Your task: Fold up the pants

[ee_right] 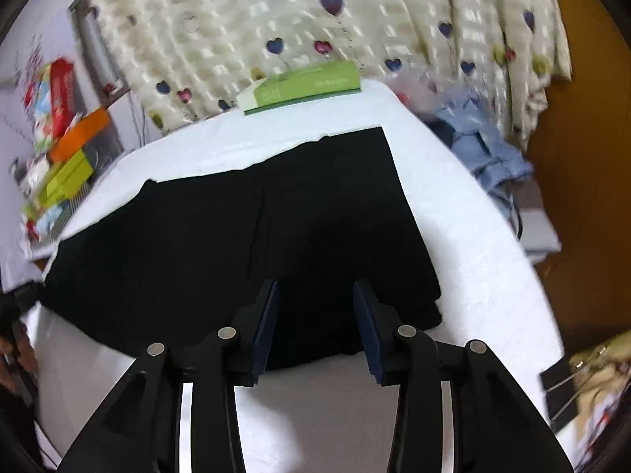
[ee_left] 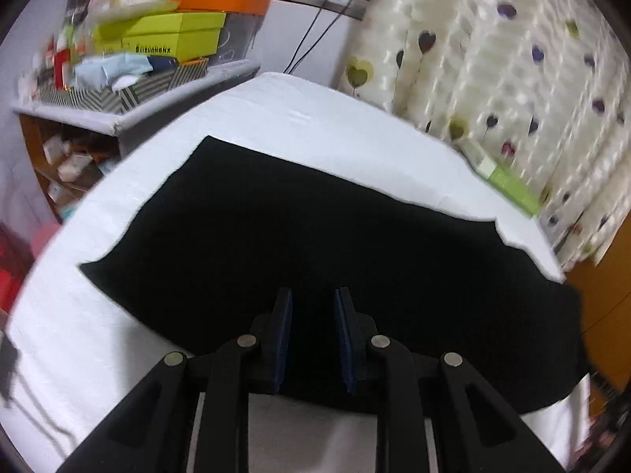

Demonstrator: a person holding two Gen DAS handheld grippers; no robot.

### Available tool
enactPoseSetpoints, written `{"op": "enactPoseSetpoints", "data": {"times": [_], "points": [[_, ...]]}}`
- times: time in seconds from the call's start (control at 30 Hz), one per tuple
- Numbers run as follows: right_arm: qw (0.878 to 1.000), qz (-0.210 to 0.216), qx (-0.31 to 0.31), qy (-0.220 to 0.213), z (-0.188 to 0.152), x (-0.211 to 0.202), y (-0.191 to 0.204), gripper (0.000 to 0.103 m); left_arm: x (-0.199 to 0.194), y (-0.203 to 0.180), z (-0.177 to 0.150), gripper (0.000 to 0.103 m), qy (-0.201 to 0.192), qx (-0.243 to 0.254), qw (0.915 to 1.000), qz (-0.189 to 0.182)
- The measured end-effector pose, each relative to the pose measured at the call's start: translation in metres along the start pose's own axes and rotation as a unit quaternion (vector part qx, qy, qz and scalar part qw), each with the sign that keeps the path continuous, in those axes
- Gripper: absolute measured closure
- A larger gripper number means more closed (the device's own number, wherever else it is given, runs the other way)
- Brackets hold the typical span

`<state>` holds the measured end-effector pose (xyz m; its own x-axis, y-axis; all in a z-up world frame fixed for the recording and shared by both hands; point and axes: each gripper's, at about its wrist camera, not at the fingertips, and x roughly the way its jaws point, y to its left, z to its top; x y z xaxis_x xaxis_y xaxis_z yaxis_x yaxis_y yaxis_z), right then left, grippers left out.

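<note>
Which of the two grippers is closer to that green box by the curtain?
Right. The right gripper faces the green box across the black pants; the left gripper has it far to its right.

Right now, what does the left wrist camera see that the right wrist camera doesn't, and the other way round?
Only the left wrist view shows the zigzag-patterned box on the grey shelf top, the cluttered shelves below it and the left gripper, open. Only the right wrist view shows the light blue garment heaped beside the table, the black binder clips and the right gripper, open. Both show the black pants lying flat on the white table cover, the green box, the stacked yellow-green and orange boxes and the heart-print curtain.
</note>
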<state>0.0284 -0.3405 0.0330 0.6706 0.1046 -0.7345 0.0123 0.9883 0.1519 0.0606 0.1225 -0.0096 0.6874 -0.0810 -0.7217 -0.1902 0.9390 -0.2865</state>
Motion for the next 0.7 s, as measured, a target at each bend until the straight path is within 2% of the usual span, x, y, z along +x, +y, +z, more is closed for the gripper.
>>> {"op": "enactPoseSetpoints", "data": {"times": [0.1,0.23,0.33,0.43,0.53,0.6,0.7], "points": [[1.000,-0.006,-0.019,-0.003,0.010,-0.005,0.004,0.063,-0.002,0.000,0.004,0.079,0.006,-0.005,0.9999,-0.007],[0.999,0.013,-0.033,-0.022,0.040,0.007,0.018,0.063,0.000,-0.015,0.013,0.079,0.003,0.000,0.9996,-0.027],[0.998,0.046,-0.050,-0.017,0.063,0.031,0.038,0.063,0.009,-0.048,0.027,0.079,0.010,0.033,0.9983,-0.048],[0.997,0.043,-0.057,0.001,0.081,0.063,0.046,0.063,0.021,-0.079,0.037,0.079,0.019,0.065,0.9954,-0.067],[0.998,0.001,-0.043,0.038,0.089,0.096,0.030,0.063,0.040,-0.107,0.045,0.079,0.040,0.089,0.9917,-0.083],[0.999,0.024,-0.003,0.036,0.090,0.097,0.012,0.064,0.049,-0.122,0.051,0.079,0.050,0.104,0.9897,-0.085],[0.999,0.023,0.004,0.028,0.085,0.088,0.002,0.064,0.060,-0.143,0.061,0.079,0.052,0.122,0.9870,-0.091]]}}
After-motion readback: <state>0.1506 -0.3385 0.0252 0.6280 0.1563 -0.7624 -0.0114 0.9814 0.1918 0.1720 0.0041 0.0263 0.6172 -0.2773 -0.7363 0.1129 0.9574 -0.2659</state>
